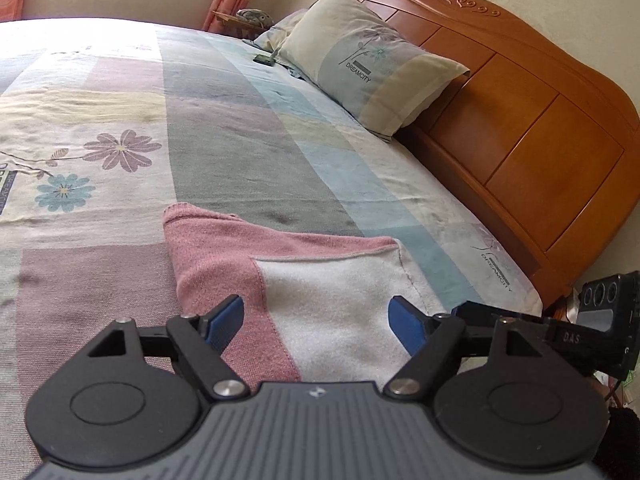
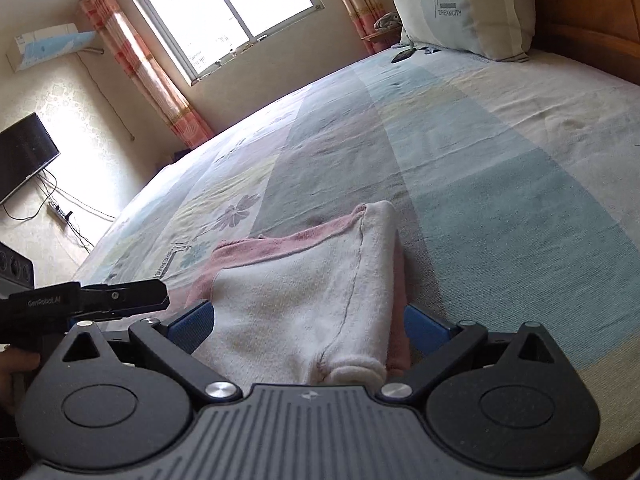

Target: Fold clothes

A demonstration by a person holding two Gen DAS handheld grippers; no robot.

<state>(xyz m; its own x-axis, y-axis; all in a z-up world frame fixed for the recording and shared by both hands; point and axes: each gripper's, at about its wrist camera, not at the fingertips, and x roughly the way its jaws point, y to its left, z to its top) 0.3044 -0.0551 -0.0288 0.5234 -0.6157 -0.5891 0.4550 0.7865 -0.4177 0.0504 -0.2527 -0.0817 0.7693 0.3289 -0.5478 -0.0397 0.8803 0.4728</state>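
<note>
Room: bedroom with a window [image 2: 224, 12], striped pink curtains [image 2: 140, 68], a wall air conditioner [image 2: 48, 44] and a dark TV [image 2: 24, 160] on the wall.
Surface: bed [image 1: 248, 128] covered by a pastel patchwork sheet with flower prints; wooden headboard [image 1: 520, 120] along its right side in the left wrist view.
Pillow: 1 pale pillow [image 1: 372, 72] printed "DREAMCITY" leans on the headboard; a small dark object [image 1: 264, 59] lies on the sheet just beside it.
Garment: pink and white knit garment [image 1: 320, 292] lies partly folded on the sheet near the bed edge, a white fleecy panel on top, pink showing along its far and left edges.
Cuff: in the right wrist view a rolled white cuff [image 2: 356, 372] sits at the garment's near end.
Left gripper: [image 1: 318, 324] released, the 2 blue pads spread wide apart just above the garment, pink under the left pad and white between them; grasping nothing.
Right gripper: [image 2: 310, 328] released, pads spread to either side of the garment's near end; whether they touch the cloth I cannot tell.
Spacing: the 2 grippers sit side by side, each showing at the edge of the other's view.
</note>
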